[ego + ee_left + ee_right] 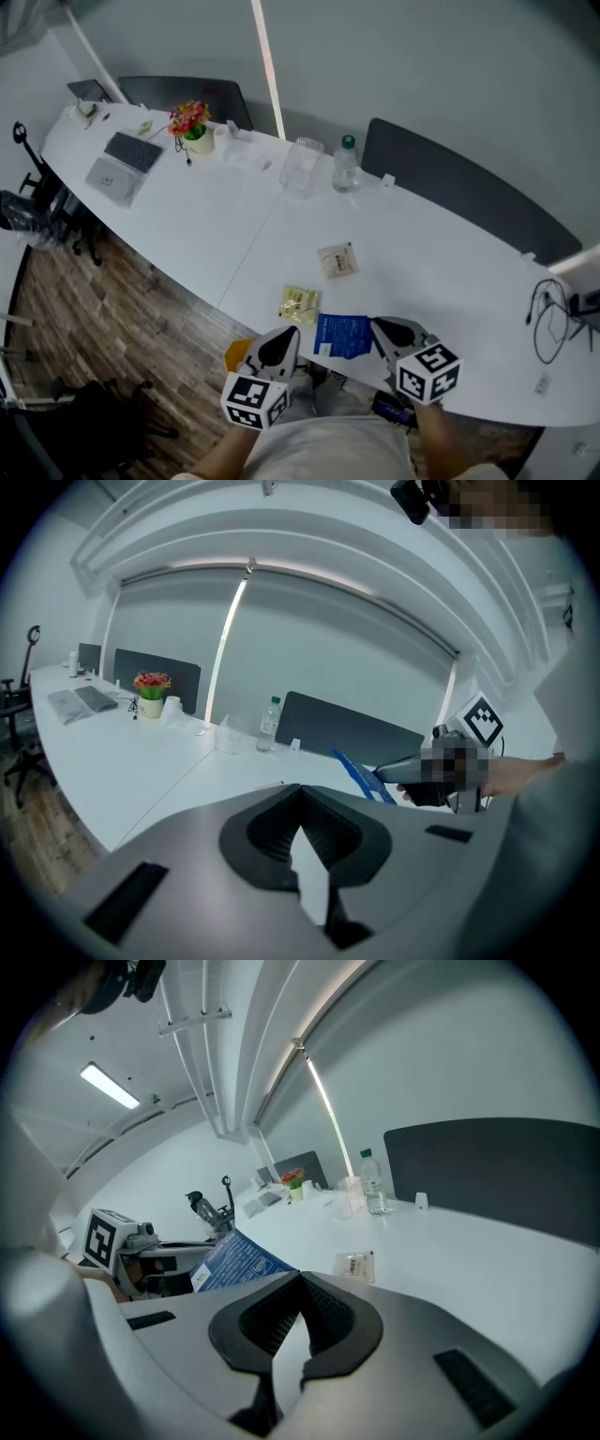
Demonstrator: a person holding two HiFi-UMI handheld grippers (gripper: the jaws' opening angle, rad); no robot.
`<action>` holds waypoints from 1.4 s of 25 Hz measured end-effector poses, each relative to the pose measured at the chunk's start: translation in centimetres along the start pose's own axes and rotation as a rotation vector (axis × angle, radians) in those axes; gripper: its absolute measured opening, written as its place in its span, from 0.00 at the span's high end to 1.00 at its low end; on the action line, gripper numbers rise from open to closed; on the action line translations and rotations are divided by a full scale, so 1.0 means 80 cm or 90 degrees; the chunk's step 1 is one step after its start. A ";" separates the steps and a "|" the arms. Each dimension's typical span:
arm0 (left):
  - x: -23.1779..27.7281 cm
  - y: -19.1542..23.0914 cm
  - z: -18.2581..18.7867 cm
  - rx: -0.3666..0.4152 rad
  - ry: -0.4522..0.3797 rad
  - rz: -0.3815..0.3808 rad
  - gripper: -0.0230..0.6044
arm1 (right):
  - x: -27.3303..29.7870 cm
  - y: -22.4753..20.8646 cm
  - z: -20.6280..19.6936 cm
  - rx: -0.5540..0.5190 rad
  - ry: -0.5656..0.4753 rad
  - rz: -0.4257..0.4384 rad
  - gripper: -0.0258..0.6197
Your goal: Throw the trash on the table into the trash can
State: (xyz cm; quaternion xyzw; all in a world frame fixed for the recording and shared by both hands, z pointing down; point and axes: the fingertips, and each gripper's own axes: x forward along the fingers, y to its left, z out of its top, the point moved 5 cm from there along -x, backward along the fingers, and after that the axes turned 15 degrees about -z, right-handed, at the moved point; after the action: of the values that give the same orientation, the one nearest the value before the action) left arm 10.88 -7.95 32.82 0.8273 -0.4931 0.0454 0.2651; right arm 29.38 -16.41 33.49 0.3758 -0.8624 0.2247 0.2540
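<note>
My right gripper [377, 326] is shut on a blue packet [342, 335] and holds it just above the near edge of the white table [441, 253]. The left gripper view shows that packet [361, 775] sticking out of the right gripper's tip [384, 772]. In the right gripper view it [234, 1260] lies left of my jaws [300, 1274]. My left gripper [291, 333] is shut with nothing seen between its jaws [300, 787], close beside the packet. A yellow packet [300, 303] and a clear packet [337, 260] lie on the table beyond. No trash can is in view.
At the table's far edge stand a water bottle [345, 161], a clear plastic container [300, 167], a flower pot [192, 122] and a laptop [122, 164]. Dark chairs [459, 187] line the far side. A yellow-orange object [239, 354] shows below the near edge.
</note>
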 end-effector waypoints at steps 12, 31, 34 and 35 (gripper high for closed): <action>-0.106 0.031 -0.029 -0.050 -0.055 0.138 0.96 | 0.059 0.091 0.001 -0.069 0.036 0.065 0.91; -0.297 0.111 -0.099 -0.127 -0.142 0.355 0.96 | 0.168 0.310 -0.033 -0.193 0.104 0.190 0.91; -0.325 0.124 -0.114 -0.141 -0.147 0.381 0.96 | 0.184 0.344 -0.047 -0.213 0.122 0.210 0.91; -0.333 0.128 -0.119 -0.147 -0.148 0.388 0.96 | 0.190 0.354 -0.052 -0.221 0.129 0.215 0.91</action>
State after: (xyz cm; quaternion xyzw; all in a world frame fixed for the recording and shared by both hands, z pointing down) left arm -9.55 13.95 36.04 0.6063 -0.7463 -0.0283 0.2734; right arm -0.06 -4.64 40.34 0.1534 -0.9087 0.1491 0.3584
